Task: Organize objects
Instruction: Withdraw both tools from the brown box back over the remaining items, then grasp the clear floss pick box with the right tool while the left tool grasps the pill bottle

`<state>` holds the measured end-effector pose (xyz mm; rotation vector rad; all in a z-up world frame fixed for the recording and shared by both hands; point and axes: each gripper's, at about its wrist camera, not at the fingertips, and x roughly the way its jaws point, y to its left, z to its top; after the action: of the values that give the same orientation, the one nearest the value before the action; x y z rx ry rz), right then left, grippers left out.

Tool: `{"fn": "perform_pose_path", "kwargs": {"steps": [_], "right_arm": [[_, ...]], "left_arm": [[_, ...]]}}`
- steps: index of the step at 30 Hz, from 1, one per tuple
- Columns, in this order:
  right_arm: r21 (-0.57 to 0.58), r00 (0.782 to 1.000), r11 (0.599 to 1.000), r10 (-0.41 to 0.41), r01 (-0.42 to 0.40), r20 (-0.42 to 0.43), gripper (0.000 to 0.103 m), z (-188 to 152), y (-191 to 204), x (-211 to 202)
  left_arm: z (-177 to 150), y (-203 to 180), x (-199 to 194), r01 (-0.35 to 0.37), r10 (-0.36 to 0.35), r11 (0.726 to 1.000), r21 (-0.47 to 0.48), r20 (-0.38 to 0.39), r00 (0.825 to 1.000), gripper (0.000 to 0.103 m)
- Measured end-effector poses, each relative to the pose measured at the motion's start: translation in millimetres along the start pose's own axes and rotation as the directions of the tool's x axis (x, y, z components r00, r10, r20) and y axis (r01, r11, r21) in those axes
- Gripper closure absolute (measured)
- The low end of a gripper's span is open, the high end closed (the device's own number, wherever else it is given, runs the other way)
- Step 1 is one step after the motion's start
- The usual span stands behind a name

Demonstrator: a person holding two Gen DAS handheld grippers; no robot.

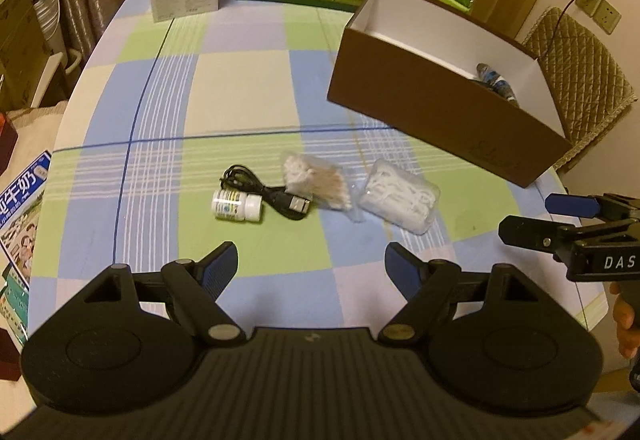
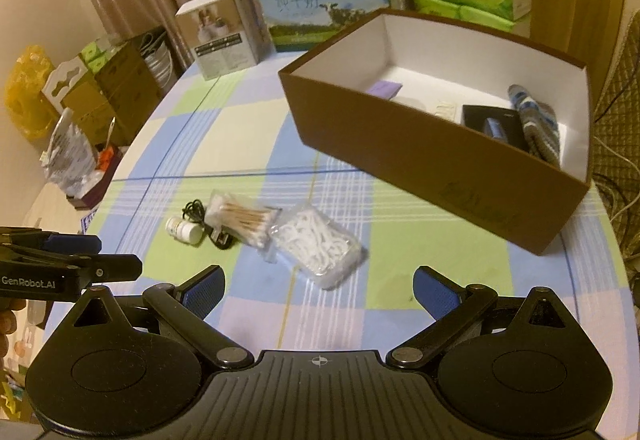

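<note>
Both claws are spread wide and hold nothing: left claw (image 1: 310, 264), right claw (image 2: 318, 288). Four loose items lie mid-frame on the checked surface (image 1: 240, 88): pill bottle (image 1: 236, 205), black cable (image 1: 266, 192), cotton swab bag (image 1: 316, 180), floss pick pack (image 2: 318, 248). The brown box (image 2: 440, 160) stands at right and already contains items. The pack lies nearest the right claw; approach it across its short side, close on the plastic body, lift clear of the swabs, release inside the box.

On worktop: 1 pill bottle (image 1: 236, 204), 1 black cable (image 1: 267, 193), 1 cotton-swab pack (image 1: 318, 180), 1 floss-pick pack (image 1: 398, 195), 1 brown box (image 1: 436, 108), 2 hand-held grippers.
</note>
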<state>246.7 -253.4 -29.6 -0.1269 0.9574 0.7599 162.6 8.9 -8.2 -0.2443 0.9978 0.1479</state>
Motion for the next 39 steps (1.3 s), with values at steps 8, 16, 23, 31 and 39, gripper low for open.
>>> {"fn": "perform_pose_path", "kwargs": {"steps": [8, 16, 23, 31, 39], "right_arm": [[-0.014, 0.999, 1.0, 0.02, -0.021, -0.039, 0.005, -4.8, 0.8, 21.0], [-0.019, 0.998, 0.999, 0.028, -0.029, -0.064, 0.005, -5.6, -1.5, 37.2], [-0.047, 0.997, 0.998, 0.027, -0.031, -0.077, 0.005, -4.1, -3.5, 53.5], [-0.097, 0.995, 0.995, 0.023, -0.033, -0.101, 0.005, -1.5, -6.7, 79.5], [-0.166, 0.994, 0.985, 0.03, -0.048, -0.107, 0.013, 1.1, -7.4, 102.6]], "left_arm": [[-5.1, 9.3, 8.7, -0.037, 0.036, 0.999, -0.029, -0.024, 0.999, 0.026], [-3.2, 16.0, 16.0, -0.062, 0.06, 0.997, -0.041, -0.037, 0.997, 0.026], [-1.8, 23.6, 27.6, -0.082, 0.08, 0.995, -0.053, -0.052, 0.995, 0.026], [-1.1, 35.4, 44.3, -0.111, 0.106, 0.991, -0.071, -0.075, 0.992, 0.026], [0.4, 46.1, 59.1, -0.136, 0.128, 0.987, -0.085, -0.098, 0.987, 0.026]]}}
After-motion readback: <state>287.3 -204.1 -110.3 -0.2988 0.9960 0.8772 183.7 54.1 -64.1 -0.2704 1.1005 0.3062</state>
